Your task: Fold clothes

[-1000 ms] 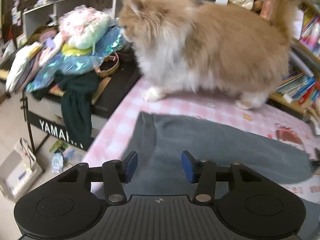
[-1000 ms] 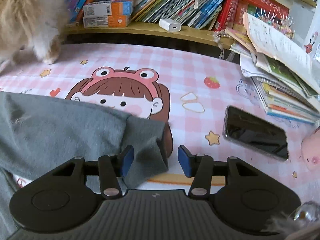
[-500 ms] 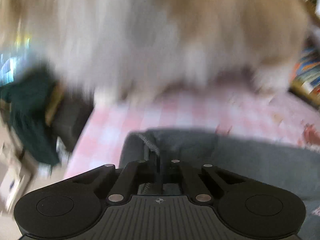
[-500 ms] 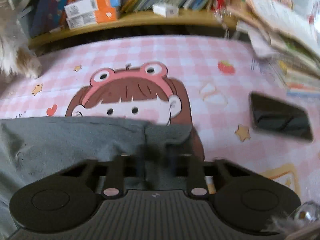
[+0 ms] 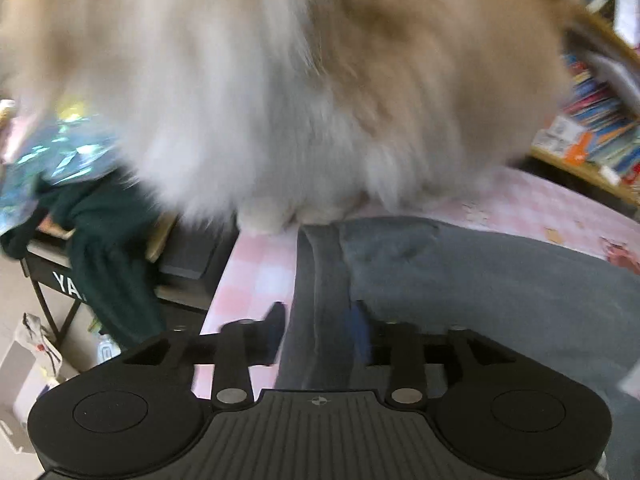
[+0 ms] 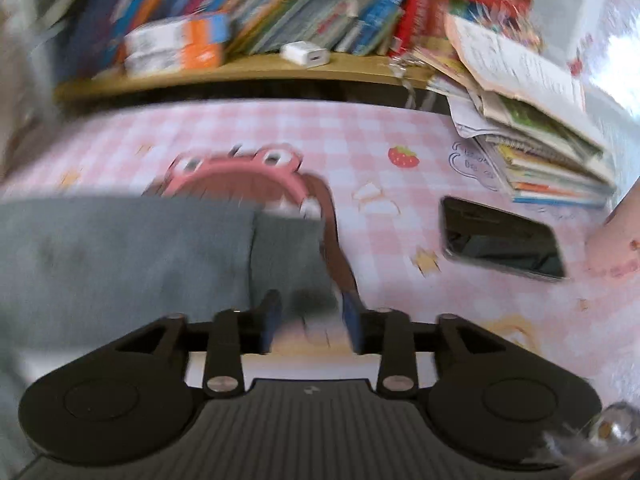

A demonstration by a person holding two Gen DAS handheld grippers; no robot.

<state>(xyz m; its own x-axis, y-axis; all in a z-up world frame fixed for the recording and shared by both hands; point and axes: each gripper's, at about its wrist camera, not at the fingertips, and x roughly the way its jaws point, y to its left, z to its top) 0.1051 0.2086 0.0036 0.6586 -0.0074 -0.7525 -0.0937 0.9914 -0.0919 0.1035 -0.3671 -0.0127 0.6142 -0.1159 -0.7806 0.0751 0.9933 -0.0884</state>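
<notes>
A grey garment [image 5: 480, 280] lies across the pink checked tablecloth [image 5: 256, 276]. Its left hem runs between the fingers of my left gripper [image 5: 318, 324], which stand apart and open around the cloth. In the right wrist view the garment's [image 6: 120, 248] right end lies over the cartoon print. My right gripper [image 6: 310, 320] is open, with the cloth's near corner in the gap. Both views are blurred by motion.
A fluffy cream and ginger cat [image 5: 300, 80] stands on the table just beyond the garment's far edge and fills the left view. A phone [image 6: 504, 240] and a stack of books [image 6: 540, 140] lie at right. A keyboard [image 5: 188, 256] draped with dark green cloth [image 5: 108, 264] stands past the left table edge.
Both grippers shut on the garment's near edge, carried it away from me toward the cat, and have now opened again. The cat looms much closer in the left view.
</notes>
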